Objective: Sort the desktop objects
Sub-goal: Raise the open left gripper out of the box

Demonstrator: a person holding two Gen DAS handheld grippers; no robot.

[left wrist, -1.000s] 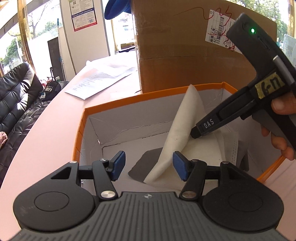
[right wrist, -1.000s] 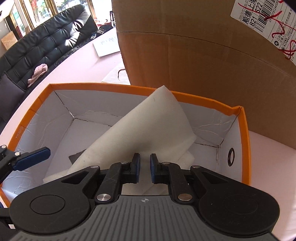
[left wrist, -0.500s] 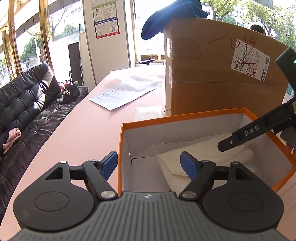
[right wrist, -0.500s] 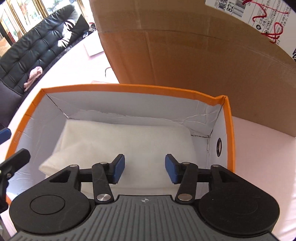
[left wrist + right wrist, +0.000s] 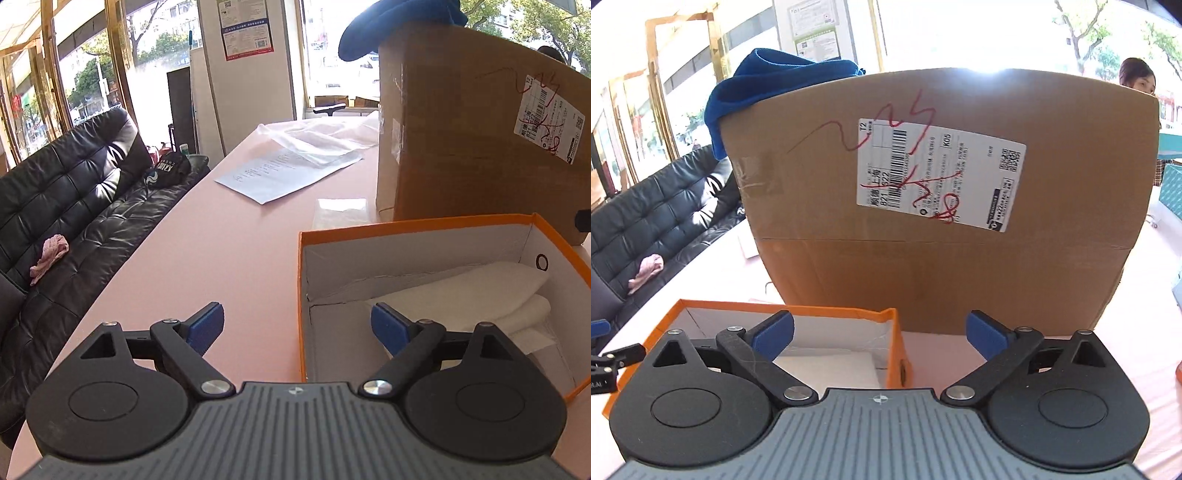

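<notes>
Both my claws, left [image 5: 297, 328] and right [image 5: 879, 336], have just been opening and now gape wide, nothing between the jaws. Cloth [image 5: 491, 291] lies folded flat in the box [image 5: 417, 224] at its far-right corner. Looks soft, light, floppy; I'd pinch a folded edge, not the middle.

Cloth [image 5: 480, 291] in box [image 5: 406, 226]; carton [image 5: 461, 147] behind
</notes>
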